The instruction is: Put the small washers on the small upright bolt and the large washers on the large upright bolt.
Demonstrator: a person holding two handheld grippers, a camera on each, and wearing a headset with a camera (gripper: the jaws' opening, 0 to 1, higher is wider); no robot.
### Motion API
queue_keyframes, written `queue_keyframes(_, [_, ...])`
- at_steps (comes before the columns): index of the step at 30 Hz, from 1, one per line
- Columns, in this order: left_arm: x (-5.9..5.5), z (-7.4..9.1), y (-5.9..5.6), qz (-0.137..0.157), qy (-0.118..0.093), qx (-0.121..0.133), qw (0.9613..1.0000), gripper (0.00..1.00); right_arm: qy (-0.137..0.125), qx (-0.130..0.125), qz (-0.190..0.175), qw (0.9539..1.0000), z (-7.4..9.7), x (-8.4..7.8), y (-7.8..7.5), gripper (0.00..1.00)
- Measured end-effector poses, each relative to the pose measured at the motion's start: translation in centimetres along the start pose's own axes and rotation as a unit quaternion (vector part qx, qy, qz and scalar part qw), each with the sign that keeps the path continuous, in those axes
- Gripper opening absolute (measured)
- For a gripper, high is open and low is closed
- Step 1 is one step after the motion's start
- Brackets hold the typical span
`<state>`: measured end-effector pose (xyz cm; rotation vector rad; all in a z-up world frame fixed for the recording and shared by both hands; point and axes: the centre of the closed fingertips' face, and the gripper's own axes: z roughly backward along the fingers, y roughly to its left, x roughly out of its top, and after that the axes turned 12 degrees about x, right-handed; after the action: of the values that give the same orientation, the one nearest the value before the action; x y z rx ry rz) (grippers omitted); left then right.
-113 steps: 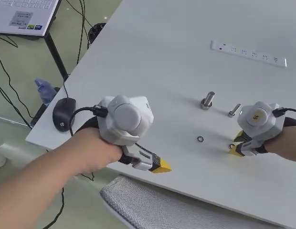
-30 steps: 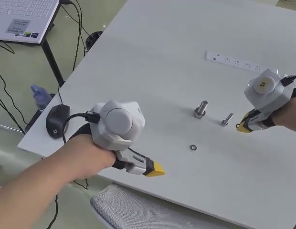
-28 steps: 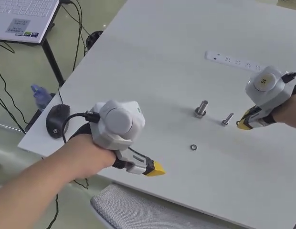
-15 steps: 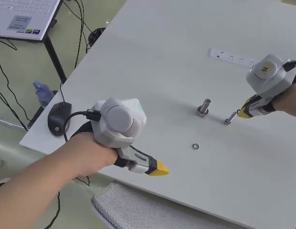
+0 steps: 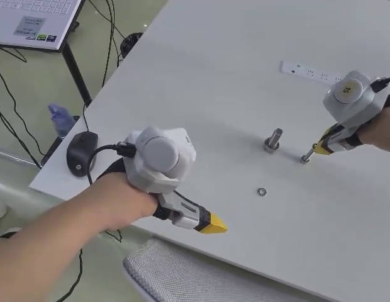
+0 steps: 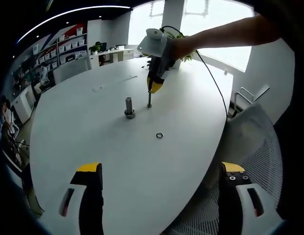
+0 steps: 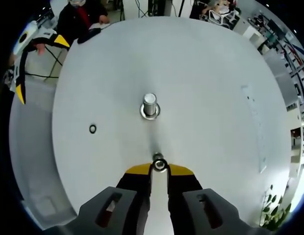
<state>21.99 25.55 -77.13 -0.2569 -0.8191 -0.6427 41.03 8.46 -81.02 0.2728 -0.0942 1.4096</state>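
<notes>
The small upright bolt (image 5: pixel 306 156) stands right of the large upright bolt (image 5: pixel 273 139) on the white table (image 5: pixel 201 75). My right gripper (image 5: pixel 317 150) hovers right at the small bolt's top, shut on a washer (image 7: pixel 159 163) that sits between its yellow tips over the bolt. In the right gripper view the large bolt (image 7: pixel 150 105) stands just beyond. A loose washer (image 5: pixel 261 191) lies flat in front of the bolts. My left gripper (image 5: pixel 212 224) hangs open over the table's near edge, with nothing between its fingers (image 6: pixel 88 171). In the left gripper view the right gripper (image 6: pixel 154 87) shows above the small bolt (image 6: pixel 149 100).
A white power strip (image 5: pixel 308 72) lies at the far right of the table. A black mouse (image 5: pixel 81 153) sits at the left corner. Beyond the left edge are a laptop (image 5: pixel 31 19), cables and a blue bottle (image 5: pixel 60 118). A grey mesh chair (image 5: pixel 182 277) is under the near edge.
My right gripper lifted from the table near the front right and travelled to the small bolt, where its tip now meets the bolt's top. The left gripper has stayed in place.
</notes>
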Motion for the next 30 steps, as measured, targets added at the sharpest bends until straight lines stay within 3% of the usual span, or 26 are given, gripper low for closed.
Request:
queue_keyframes(13, [-0.5, 0.0, 0.1, -0.001, 0.009, 0.0, 1.0, 0.95, 0.001, 0.005, 0.002, 1.0, -1.2, -0.1, -0.6, 0.12])
queue_keyframes(30, [-1.2, 0.3, 0.3, -0.002, 0.021, 0.0, 0.9998, 0.92, 0.017, 0.004, 0.02, 0.9997, -3.4, -0.7, -0.2, 0.12])
